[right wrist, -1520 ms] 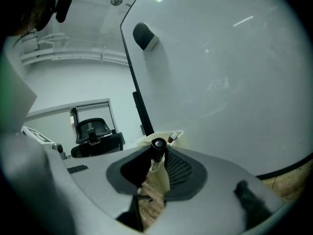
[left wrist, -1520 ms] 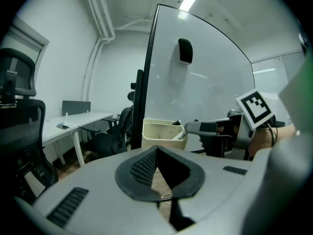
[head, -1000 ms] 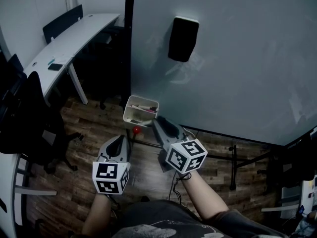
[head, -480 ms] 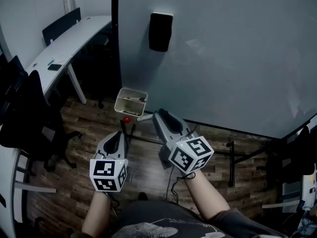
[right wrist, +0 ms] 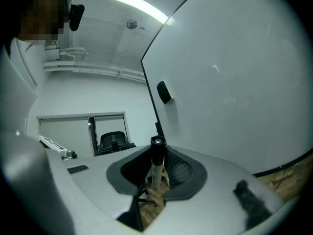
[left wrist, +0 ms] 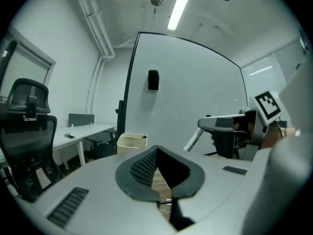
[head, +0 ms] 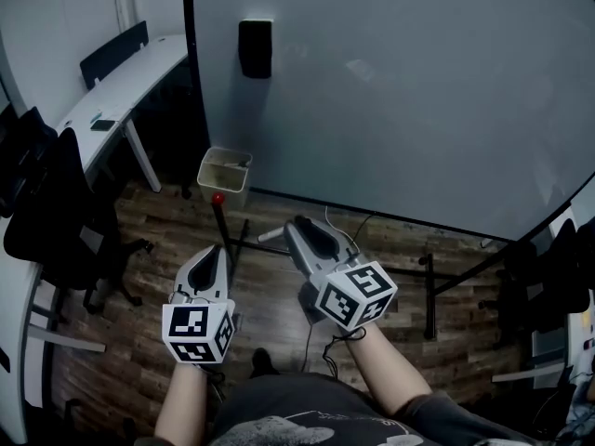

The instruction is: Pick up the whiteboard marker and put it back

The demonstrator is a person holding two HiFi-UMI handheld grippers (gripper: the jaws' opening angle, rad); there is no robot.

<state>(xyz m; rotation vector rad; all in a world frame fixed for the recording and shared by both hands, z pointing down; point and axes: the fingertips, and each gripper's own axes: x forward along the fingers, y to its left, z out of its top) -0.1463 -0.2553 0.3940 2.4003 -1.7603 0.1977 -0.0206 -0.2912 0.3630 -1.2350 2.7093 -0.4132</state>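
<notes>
The right gripper [head: 297, 227] has its jaws clamped on the whiteboard marker [right wrist: 156, 164], which sits crosswise between them. The left gripper [head: 216, 253] is closed on nothing. The cream tray [head: 212, 171] lies ahead and left of the jaws. Release is best saved until the marker hangs over it.

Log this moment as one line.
right gripper: shut on whiteboard marker | left gripper: shut, empty | holder box: ahead, not reached
</notes>
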